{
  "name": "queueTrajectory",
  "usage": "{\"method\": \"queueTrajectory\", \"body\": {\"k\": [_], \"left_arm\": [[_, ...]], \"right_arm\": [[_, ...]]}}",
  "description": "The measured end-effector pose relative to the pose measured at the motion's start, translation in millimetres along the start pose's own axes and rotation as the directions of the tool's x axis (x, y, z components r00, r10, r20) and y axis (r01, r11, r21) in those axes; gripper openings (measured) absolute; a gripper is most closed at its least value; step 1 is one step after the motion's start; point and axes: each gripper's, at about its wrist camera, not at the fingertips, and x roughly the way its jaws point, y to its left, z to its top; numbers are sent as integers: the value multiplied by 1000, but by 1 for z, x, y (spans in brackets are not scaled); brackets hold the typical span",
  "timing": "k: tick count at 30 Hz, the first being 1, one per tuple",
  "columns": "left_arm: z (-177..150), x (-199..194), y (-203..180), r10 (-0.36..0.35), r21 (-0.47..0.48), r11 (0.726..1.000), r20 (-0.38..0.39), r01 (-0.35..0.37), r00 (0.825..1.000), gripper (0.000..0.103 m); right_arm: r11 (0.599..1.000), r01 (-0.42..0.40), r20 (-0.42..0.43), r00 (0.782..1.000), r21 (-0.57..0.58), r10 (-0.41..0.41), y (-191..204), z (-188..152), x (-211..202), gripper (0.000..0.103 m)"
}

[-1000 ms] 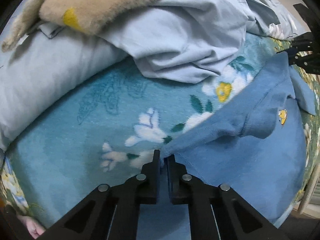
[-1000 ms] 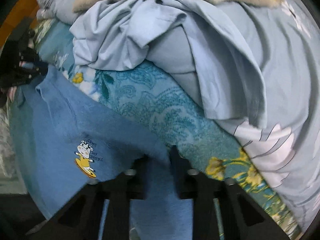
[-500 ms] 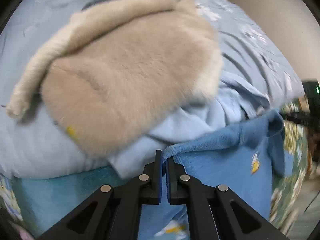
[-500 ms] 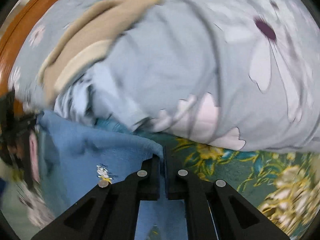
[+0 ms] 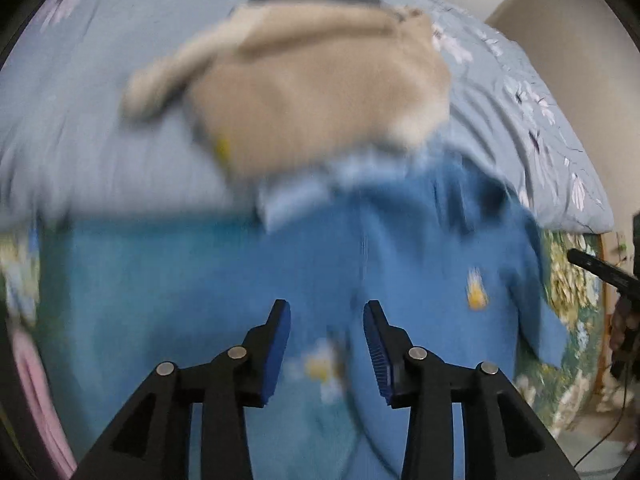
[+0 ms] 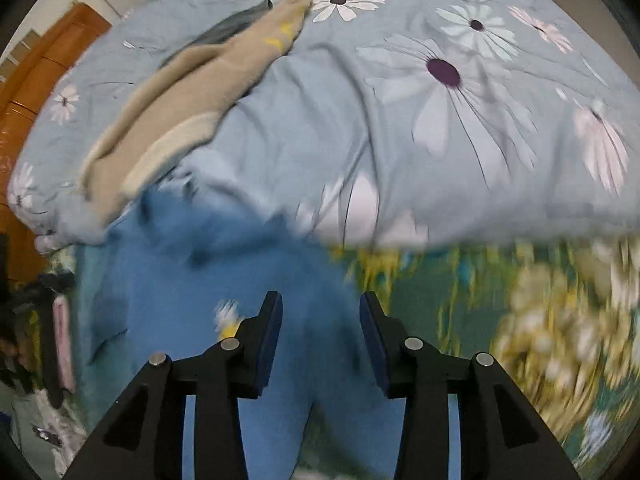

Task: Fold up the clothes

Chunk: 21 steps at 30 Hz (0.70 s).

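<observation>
A blue fleece top [image 5: 400, 264] with a small yellow cartoon patch [image 5: 475, 292] lies spread on the flowered bed blanket; it also shows in the right wrist view [image 6: 224, 280]. My left gripper [image 5: 326, 316] is open and empty above the top's lower part. My right gripper [image 6: 320, 308] is open and empty above the top's right edge. Both views are blurred by motion.
A beige fleece garment [image 5: 320, 92] lies on a pale blue flowered duvet [image 6: 460, 92] behind the top, with a light blue garment [image 5: 296, 196] under it. A teal flowered blanket [image 6: 520, 320] covers the bed. A wooden headboard [image 6: 36, 80] stands at the left.
Both grippers were shut on the blue top's edge and carried it toward the duvet. Now both have opened and let go, and the top lies spread on the blanket.
</observation>
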Motion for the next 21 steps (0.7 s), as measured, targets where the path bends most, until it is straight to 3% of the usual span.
{"method": "queueTrajectory", "body": {"k": [2,4,8,9,13,18,19,20,21], "left_arm": [[-52,11,-3,0,-39,999,-76,-3,997,42],[-102,27,-8,-5,-68,998,-165,-7,986,42],[-181,59,-19,10,-29,999,-292,-20,956,40],[-191,65,-20,20,-10,1000,-305,-25,952,40],[-218,86,-26,71,62,997,-337,-53,939,39],[-224,85,-28,69,66,997,-306,-52,949,39],[-225,84,-28,58,58,997,-305,-42,951,37],[-226,84,-28,35,38,999,-312,-25,949,29],[-228,84,-27,12,18,1000,-318,-7,948,23]], "right_arm": [[999,-36,-55,998,35,38,2,-27,0,41],[996,-56,-161,985,69,67,5,-77,9,41],[996,-76,-339,937,44,87,24,-164,35,41],[996,-81,-376,923,34,88,29,-184,42,41],[998,-58,-411,910,0,53,38,-212,63,41],[998,-48,-396,917,31,57,39,-219,67,41],[997,-51,-391,918,50,67,39,-219,66,35],[996,-54,-386,919,69,77,38,-219,65,19],[994,-59,-380,921,91,90,37,-220,63,13]]}}
